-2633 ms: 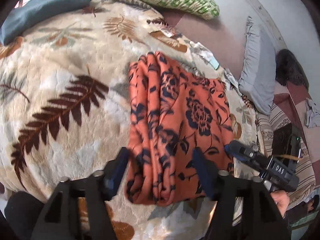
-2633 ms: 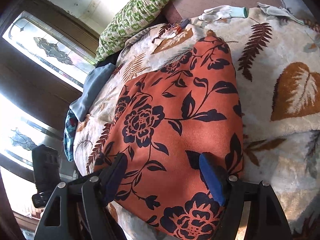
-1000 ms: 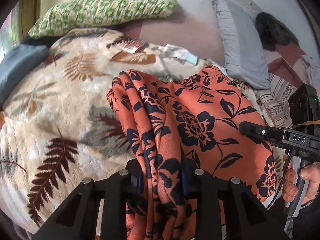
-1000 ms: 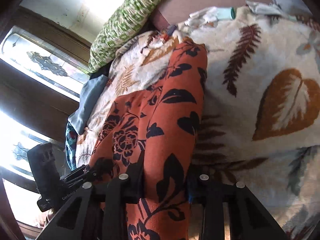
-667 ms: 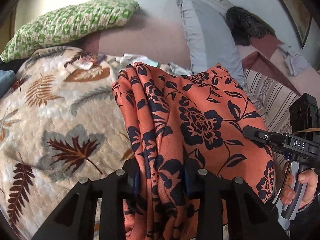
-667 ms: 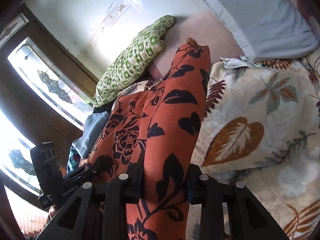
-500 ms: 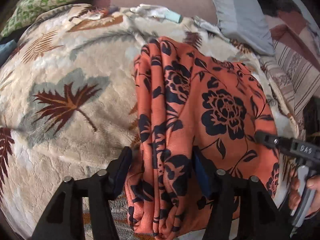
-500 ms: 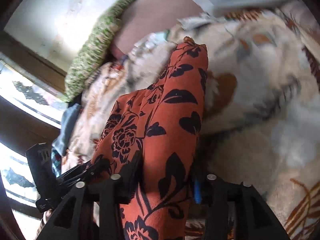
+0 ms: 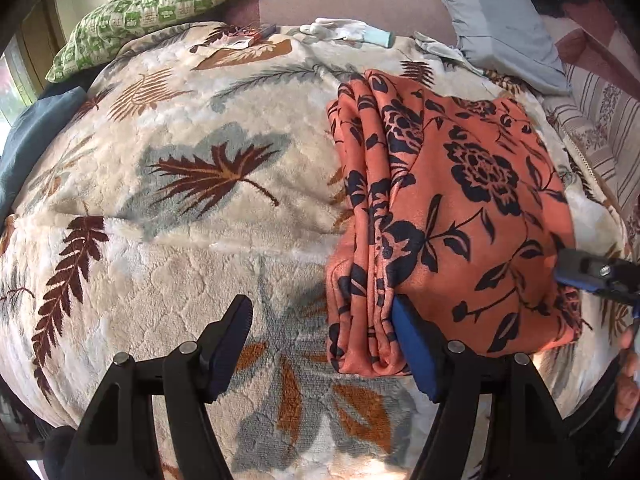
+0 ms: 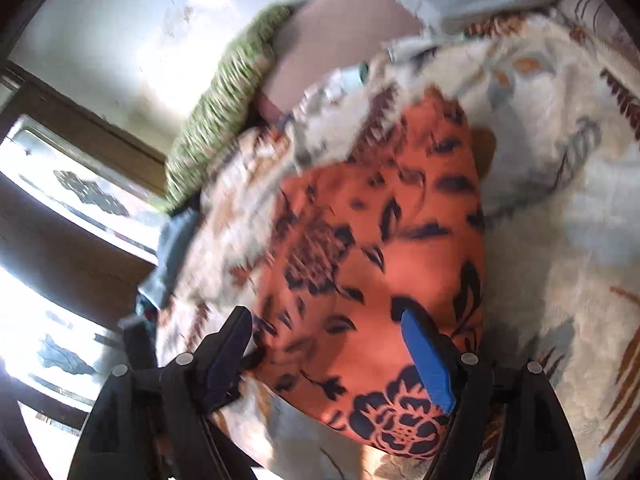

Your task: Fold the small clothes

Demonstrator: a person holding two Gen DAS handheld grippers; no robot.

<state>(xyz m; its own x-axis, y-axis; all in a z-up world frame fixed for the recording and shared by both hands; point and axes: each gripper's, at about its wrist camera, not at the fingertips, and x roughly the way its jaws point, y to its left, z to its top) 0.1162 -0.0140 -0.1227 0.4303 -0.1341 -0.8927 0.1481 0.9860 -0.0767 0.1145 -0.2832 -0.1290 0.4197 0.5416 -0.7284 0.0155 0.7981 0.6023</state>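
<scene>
A folded orange garment with dark blue flowers [image 9: 448,208] lies on the leaf-patterned blanket [image 9: 200,168]. My left gripper [image 9: 324,336] is open at the garment's near left corner; its right finger [image 9: 412,344] touches the stacked fold edges and its left finger rests over bare blanket. The right gripper's tip [image 9: 592,276] shows at the garment's right edge. In the blurred right wrist view, my right gripper [image 10: 332,356] is open over the near end of the garment [image 10: 384,264], holding nothing.
A green patterned pillow [image 9: 172,0] and a grey pillow [image 9: 496,12] lie at the head of the bed. White gloves [image 9: 344,32] and small items lie near them. A blue cloth [image 9: 28,148] sits at the left edge. A window [image 10: 60,240] is at left.
Both grippers were shut on the garment and held it lifted; they have laid it on the blanket further right and opened. The left gripper has slid to its left corner.
</scene>
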